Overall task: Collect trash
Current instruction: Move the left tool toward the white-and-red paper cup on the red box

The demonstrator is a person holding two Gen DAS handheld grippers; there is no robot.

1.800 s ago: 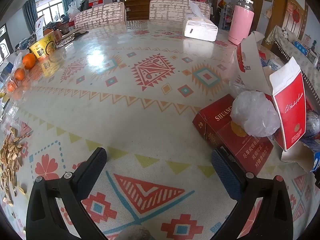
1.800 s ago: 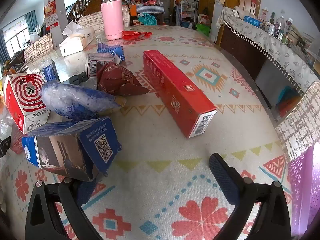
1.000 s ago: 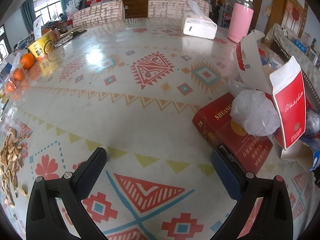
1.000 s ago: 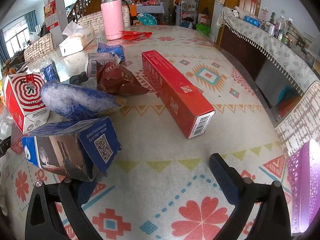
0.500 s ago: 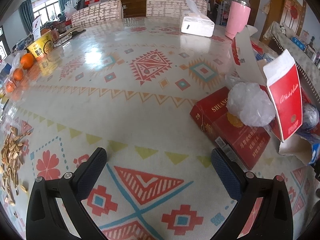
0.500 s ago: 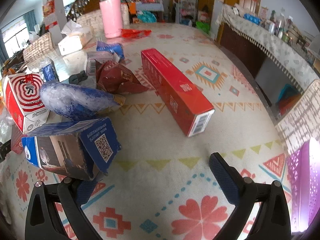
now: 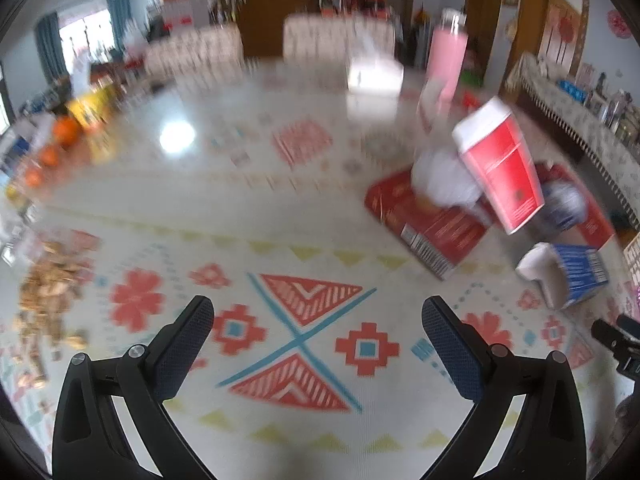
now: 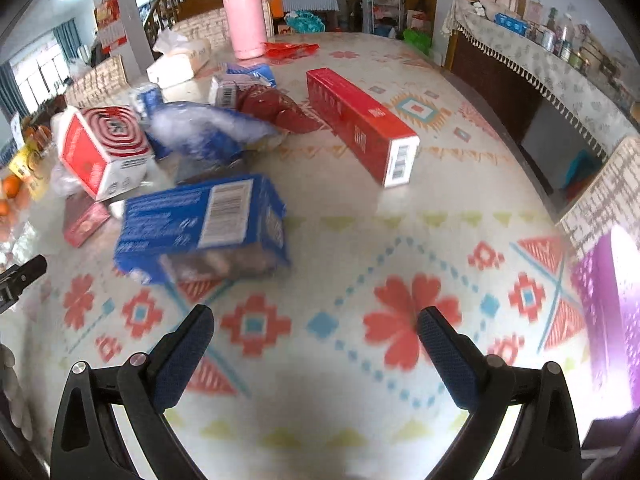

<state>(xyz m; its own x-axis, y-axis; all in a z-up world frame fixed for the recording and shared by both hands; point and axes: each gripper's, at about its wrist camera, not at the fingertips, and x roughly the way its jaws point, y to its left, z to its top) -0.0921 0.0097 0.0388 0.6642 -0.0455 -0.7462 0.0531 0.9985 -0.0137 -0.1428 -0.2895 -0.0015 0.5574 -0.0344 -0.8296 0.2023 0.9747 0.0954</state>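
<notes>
One blue box beyond right hand-held gripper

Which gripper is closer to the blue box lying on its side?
Right. The right gripper is open just below the blue box, which lies slightly to its left. The left gripper, also open, has that box well off to its right.

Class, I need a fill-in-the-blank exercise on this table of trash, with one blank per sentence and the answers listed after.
1. The tall bottle at the far end of the table is coloured ____.
2. The right gripper has its jaws ____.
3. The long carton lying apart from the pile is coloured ____.
Missing words: pink; open; red.
</notes>
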